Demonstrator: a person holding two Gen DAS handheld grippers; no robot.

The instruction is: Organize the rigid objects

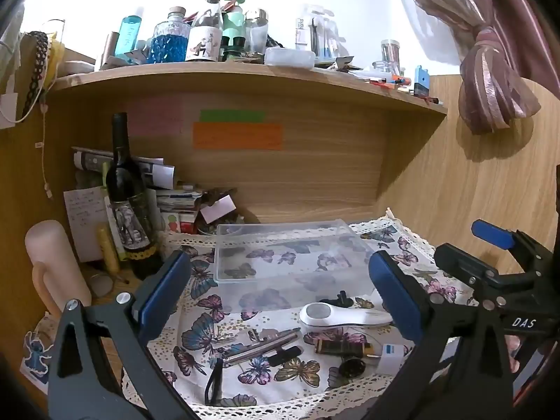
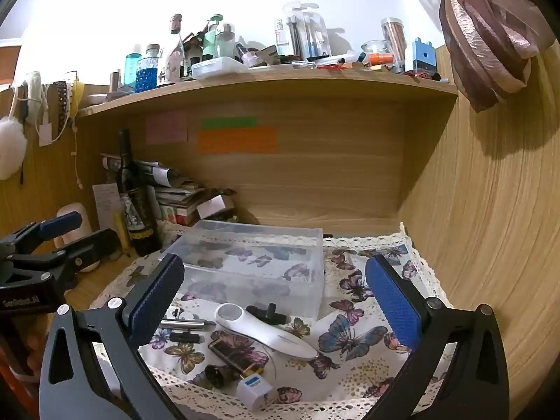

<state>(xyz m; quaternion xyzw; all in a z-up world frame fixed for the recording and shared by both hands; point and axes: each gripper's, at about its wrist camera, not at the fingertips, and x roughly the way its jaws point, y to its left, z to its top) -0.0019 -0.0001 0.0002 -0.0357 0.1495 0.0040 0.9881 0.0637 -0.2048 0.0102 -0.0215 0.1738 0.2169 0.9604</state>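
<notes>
Both my grippers hang wide open over the butterfly cloth, nothing between their pads.

My left gripper (image 1: 280, 287) and right gripper (image 2: 274, 295) point slightly down toward the clear plastic box (image 1: 290, 255), which sits empty at the back of the butterfly cloth (image 2: 353, 336), near the wooden back panel. In front of the box lie the loose pieces: a white handheld magnifier (image 2: 260, 332), a small black T-shaped part (image 2: 267, 313) touching the box's front wall, a metal pen (image 1: 260, 344), a black clip (image 1: 285, 355), a dark gold-tipped tube (image 1: 341, 346), a round dark cap (image 2: 214, 374) and a white plug adapter (image 2: 254, 390) near the lace edge. The cloth's right half is bare, up to the wooden side wall (image 2: 490, 245). On the left a dark wine bottle (image 1: 127, 203), a pale candle (image 1: 56, 266) and stacked papers (image 1: 175, 196) crowd the corner; the loaded shelf (image 1: 245, 73) overhangs above.
</notes>
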